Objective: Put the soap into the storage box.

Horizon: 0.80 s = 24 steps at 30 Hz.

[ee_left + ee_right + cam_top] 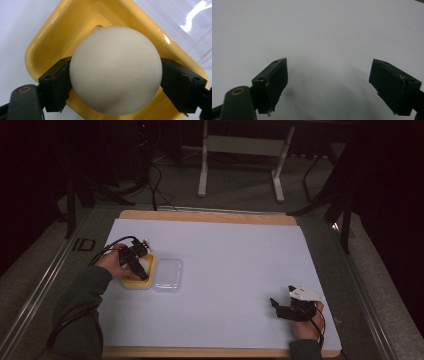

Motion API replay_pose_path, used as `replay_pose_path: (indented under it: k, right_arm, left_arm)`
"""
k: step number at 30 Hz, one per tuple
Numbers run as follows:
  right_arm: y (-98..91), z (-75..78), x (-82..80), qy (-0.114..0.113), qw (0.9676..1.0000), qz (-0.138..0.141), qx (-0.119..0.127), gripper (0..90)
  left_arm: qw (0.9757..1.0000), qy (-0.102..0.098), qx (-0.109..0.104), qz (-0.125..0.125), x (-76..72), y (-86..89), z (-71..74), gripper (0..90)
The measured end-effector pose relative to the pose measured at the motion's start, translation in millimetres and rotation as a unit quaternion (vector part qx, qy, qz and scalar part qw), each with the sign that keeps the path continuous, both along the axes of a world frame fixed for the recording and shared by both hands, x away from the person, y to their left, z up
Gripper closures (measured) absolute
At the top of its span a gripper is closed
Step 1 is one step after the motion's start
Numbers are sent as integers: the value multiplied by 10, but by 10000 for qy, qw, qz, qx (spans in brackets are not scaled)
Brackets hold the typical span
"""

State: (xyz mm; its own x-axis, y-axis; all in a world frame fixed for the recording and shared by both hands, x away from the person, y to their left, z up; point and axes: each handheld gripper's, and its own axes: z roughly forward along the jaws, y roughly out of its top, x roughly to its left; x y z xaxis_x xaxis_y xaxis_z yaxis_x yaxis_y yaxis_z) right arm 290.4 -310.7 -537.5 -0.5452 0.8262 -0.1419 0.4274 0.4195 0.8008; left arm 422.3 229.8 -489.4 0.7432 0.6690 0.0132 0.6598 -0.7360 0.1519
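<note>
A white ball sits between the jaws of my left gripper, which press on its two sides, just above a yellow square container. From above, that gripper hangs over the yellow container at the left of the white sheet, and the ball shows pale beneath it. My right gripper rests low at the sheet's front right, its jaws wide apart. Between those jaws, my right gripper has nothing but bare white sheet.
A clear plastic lid lies flat against the yellow container's right side, and its edge glints past the container. The white sheet covers a wooden board. Stand legs and cables lie on the floor beyond the table.
</note>
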Motion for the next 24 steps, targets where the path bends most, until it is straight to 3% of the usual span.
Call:
replay_pose_path:
  k: [8,17,24]
  right_arm:
    - [2,0,-1,-1,10000,0,-10,154]
    - [4,0,-3,-9,10000,-1,-22,154]
    - [4,-1,-2,-9,10000,0,-24,154]
  left_arm:
    - [9999,-126,58,-99,-38,7,52,129]
    - [9986,-451,261,-105,-99,46,136,91]
    - [9975,-683,135,-137,-177,67,268,91]
